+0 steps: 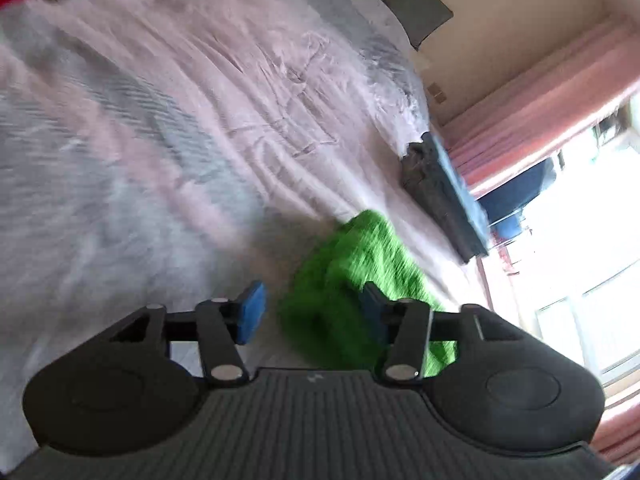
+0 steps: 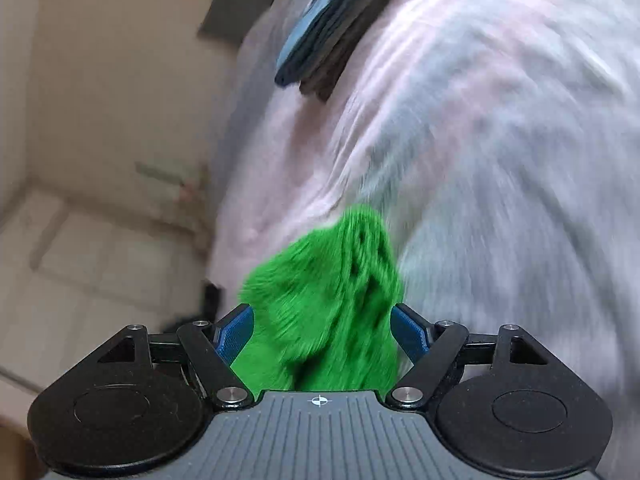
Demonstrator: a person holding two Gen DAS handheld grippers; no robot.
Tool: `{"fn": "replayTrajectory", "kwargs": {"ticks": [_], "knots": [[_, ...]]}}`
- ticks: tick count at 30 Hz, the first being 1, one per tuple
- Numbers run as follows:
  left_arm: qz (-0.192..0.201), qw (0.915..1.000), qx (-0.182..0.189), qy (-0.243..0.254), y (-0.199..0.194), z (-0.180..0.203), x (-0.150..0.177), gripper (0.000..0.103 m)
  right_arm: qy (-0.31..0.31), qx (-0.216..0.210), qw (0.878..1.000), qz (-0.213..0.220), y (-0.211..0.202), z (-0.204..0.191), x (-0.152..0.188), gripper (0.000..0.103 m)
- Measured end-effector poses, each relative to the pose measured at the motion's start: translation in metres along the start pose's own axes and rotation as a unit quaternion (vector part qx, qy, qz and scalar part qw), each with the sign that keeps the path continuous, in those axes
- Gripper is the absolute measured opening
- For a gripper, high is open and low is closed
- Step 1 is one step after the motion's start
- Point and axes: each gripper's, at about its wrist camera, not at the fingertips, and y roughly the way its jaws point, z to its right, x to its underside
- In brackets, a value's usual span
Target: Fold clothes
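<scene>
Green cloth point(image 2: 324, 300) sits bunched at bottom centre of the right view, between the right tongs point(image 2: 322, 330), jaws wide, not pinching it. Left tongs point(image 1: 312, 312) also wide, empty; same cloth at lower centre-right there, on the pale bedspread point(image 1: 180, 100). Folded dark clothes point(image 2: 336, 28) stacked at top of right view. Heavy motion blur.
</scene>
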Motion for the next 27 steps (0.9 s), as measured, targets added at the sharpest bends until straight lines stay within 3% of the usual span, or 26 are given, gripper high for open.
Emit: {"fn": "replayTrajectory", "kwargs": {"ticks": [6, 11, 12, 13, 14, 18, 21, 23, 27], "knots": [[-0.106, 0.9942, 0.017, 0.013, 0.074, -0.008, -0.041, 0.062, 0.036, 0.048, 0.998, -0.021, 0.017, -0.002, 0.013, 0.079], [-0.167, 0.9851, 0.038, 0.015, 0.101, -0.013, -0.041, 0.062, 0.053, 0.059, 0.996, -0.031, 0.040, 0.000, 0.005, 0.078], [-0.173, 0.9838, 0.045, 0.015, 0.103, -0.012, -0.038, 0.060, 0.049, 0.062, 0.996, -0.037, 0.045, -0.001, 0.003, 0.070], [-0.180, 0.9821, 0.055, 0.016, 0.105, -0.010, -0.035, 0.058, 0.045, 0.064, 0.996, -0.042, 0.051, -0.002, 0.002, 0.040], [-0.186, 0.9802, 0.065, 0.016, 0.106, -0.009, -0.032, 0.052, 0.041, 0.067, 0.996, -0.048, 0.056, -0.003, 0.000, 0.035], [-0.167, 0.9815, 0.082, 0.045, 0.100, 0.000, -0.015, 0.029, -0.088, 0.080, 0.992, -0.040, 0.053, -0.034, -0.023, 0.027], [-0.140, 0.9823, 0.109, 0.060, 0.088, 0.008, 0.005, 0.027, -0.196, 0.076, 0.978, -0.011, 0.042, -0.066, -0.037, 0.026], [-0.122, 0.9818, 0.108, 0.097, 0.081, 0.017, 0.022, 0.027, -0.225, 0.071, 0.972, 0.005, 0.034, -0.067, -0.041, 0.027], [-0.113, 0.9821, 0.064, 0.136, 0.079, 0.026, 0.042, 0.035, -0.142, 0.078, 0.986, 0.035, 0.005, -0.032, -0.029, 0.035]]}}
